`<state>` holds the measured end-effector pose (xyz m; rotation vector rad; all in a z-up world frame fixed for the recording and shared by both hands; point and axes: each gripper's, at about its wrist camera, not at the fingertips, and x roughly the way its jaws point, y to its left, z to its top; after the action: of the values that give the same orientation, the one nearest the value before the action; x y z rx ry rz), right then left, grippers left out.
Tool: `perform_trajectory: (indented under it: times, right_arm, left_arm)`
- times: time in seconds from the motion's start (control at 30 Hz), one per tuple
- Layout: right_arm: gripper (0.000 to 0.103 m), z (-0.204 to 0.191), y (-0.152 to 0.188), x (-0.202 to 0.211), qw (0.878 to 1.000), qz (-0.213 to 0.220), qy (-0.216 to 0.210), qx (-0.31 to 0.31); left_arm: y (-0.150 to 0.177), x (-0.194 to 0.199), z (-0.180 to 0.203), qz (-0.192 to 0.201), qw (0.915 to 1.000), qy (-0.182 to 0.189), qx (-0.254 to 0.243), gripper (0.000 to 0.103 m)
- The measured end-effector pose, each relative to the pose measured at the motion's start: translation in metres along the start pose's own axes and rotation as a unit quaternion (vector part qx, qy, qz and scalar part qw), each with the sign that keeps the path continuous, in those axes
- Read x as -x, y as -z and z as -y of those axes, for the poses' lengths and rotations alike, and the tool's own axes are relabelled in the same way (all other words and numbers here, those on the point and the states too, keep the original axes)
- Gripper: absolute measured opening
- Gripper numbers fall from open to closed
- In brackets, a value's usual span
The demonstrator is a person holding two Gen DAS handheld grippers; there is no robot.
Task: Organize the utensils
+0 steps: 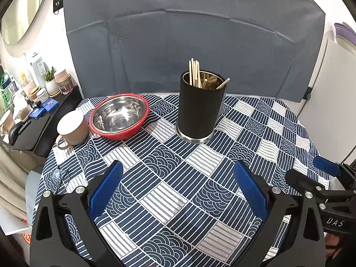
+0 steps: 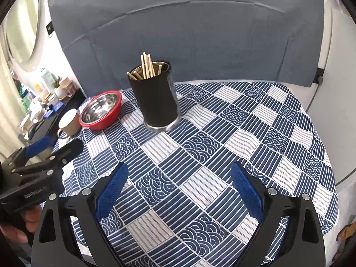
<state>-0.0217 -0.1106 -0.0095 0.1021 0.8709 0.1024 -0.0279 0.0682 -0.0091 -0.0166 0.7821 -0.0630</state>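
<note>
Above the patterned cloth [image 1: 169,173], both the left gripper [image 1: 178,189] and right gripper [image 2: 179,189] are held spread, empty (chopsticks [image 1: 194,72] already sit in the black holder [image 1: 199,109]); any remaining approach is best kept slow.

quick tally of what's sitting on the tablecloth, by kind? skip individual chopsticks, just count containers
Cups: 1, beige mug, upright, left edge of the tablecloth.
Bowls: 1, steel bowl with red outside, next to the mug.
Holders: 1, black cylinder with wooden chopsticks standing in it.
Total: 3.
Both grippers, left and right, are open and empty.
</note>
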Motion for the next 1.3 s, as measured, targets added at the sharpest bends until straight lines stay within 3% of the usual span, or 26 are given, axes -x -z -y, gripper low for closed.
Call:
perform_trajectory:
  times: [1.3]
  right_arm:
    - [0.089,0.001,-0.003,-0.006,1.000,-0.006,0.014,0.008]
  left_arm:
    - [0.002,-0.013,0.000,-0.027,0.9995,0.018,-0.005,0.097]
